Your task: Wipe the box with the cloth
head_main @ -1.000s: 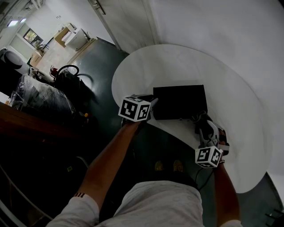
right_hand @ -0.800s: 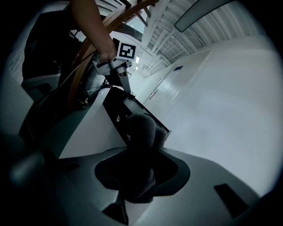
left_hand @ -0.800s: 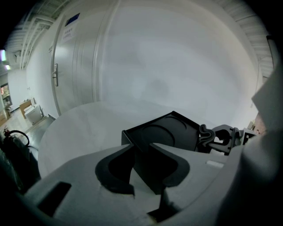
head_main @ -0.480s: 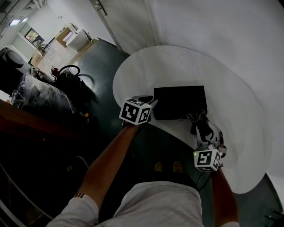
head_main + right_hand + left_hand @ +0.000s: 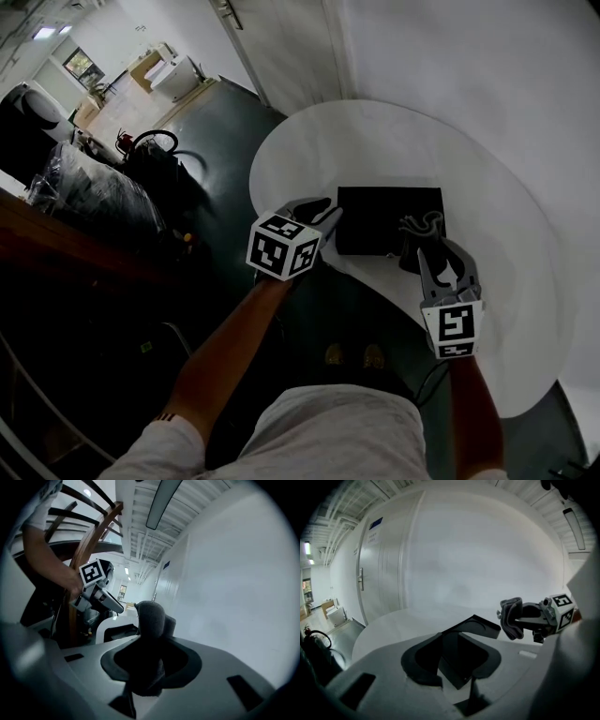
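At far left, beyond the table, a black plastic-wrapped bundle (image 5: 94,197) and a dark looped hose (image 5: 155,145) lie on the dark green floor (image 5: 220,122). A brown wooden rail (image 5: 56,248) runs beneath them in the head view. None of these reaches the work surface.

The left gripper (image 5: 324,215) is at the left edge of the round white table (image 5: 511,234). Its jaws are closed on the near-left corner of the flat black rectangular box (image 5: 389,217). The left gripper view shows that corner seated between them.

The box lies flat on the left part of the table. Its left side is just beside the table's curved rim, and its near long edge is close to the front rim. There is little bare surface on those two sides.

The right gripper (image 5: 434,251) is clamped on a dark grey crumpled cloth (image 5: 420,228). In the right gripper view the cloth fills the jaw opening and stands up out of it. The cloth sits over the box's near-right corner. Contact with the lid cannot be confirmed.

Beyond and to the right of the box the table is bare as far as its rim. A plain white wall (image 5: 469,56) rises behind the table. The only things near the box are the two grippers, one at each near corner. The person's shoes (image 5: 352,353) show on the floor below the front rim.
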A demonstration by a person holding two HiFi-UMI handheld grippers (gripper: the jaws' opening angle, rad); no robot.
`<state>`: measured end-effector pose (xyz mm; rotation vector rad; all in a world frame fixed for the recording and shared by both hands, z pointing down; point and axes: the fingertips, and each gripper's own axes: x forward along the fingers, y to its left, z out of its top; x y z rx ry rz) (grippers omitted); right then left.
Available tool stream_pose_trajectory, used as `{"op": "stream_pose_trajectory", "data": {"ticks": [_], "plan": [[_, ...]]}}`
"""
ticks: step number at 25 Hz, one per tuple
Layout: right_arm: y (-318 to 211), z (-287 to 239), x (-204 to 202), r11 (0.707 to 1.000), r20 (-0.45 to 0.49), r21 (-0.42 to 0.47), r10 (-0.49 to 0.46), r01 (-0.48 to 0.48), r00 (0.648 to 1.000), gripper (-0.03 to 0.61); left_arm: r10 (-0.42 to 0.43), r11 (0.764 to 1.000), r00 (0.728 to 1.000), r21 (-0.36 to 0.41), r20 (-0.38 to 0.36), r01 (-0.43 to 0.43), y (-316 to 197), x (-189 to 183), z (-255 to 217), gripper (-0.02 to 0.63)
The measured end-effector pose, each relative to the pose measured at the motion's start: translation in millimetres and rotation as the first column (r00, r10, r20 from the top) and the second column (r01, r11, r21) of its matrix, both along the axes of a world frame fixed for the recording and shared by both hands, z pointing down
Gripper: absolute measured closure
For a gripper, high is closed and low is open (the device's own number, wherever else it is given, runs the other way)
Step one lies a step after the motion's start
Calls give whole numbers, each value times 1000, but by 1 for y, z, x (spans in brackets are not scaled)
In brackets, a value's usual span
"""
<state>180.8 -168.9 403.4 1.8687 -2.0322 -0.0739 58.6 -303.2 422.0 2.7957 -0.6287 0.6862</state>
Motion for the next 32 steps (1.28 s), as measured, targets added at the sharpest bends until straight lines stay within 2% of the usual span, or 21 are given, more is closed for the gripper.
{"op": "stream_pose_trajectory", "data": {"ticks": [7, 11, 17, 23, 32], "plan": [[-10, -48, -19, 992, 145, 65, -113, 105, 983, 474, 57, 996, 981, 76, -183, -44, 27, 6, -54, 535], [-12, -69, -31, 982, 142, 103, -175, 161, 974, 474, 113, 984, 967, 163, -230, -77, 44, 10, -78, 548], [-10, -93, -43, 965, 186, 160, -235, 206, 954, 474, 163, 975, 929, 199, -333, -99, 62, 12, -108, 564], [-9, -114, -52, 946, 235, 210, -294, 247, 926, 474, 196, 963, 897, 250, -396, -100, 74, 11, -126, 578], [-7, -126, -56, 929, 313, 265, -335, 257, 889, 475, 228, 946, 874, 309, -429, -95, 87, 9, -141, 597]]}}
